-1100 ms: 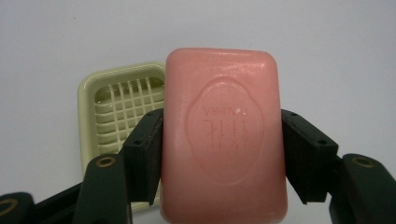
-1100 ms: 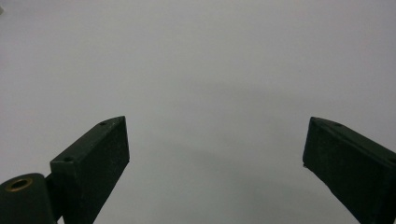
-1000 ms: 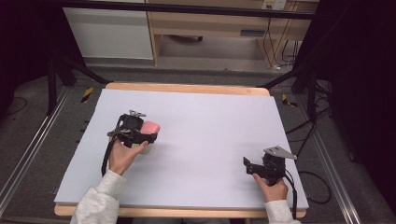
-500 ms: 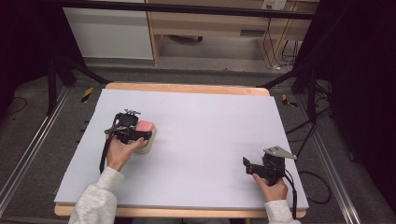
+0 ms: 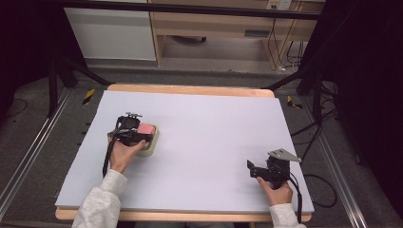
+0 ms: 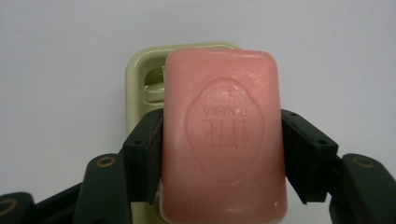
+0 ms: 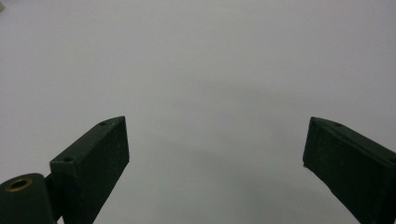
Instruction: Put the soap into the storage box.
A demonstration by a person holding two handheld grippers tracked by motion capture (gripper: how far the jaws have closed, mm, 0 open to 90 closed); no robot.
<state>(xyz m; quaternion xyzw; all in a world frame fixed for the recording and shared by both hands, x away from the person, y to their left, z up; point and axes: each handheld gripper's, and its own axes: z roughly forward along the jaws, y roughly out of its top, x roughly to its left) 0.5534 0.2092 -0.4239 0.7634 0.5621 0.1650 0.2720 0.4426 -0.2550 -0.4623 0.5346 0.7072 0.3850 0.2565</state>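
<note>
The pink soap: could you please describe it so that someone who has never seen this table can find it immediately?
Start at the pale table and go to its left half, where the left gripper is. The pink soap is a rounded rectangular bar clamped between its jaws, above a pale green soap dish. It is the one pink thing there, with an embossed oval emblem.

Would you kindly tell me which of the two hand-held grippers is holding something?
The left hand-held gripper: its jaws are shut on the pink soap bar over the green soap dish. The right hand-held gripper is open, with bare table between its jaws.
</note>
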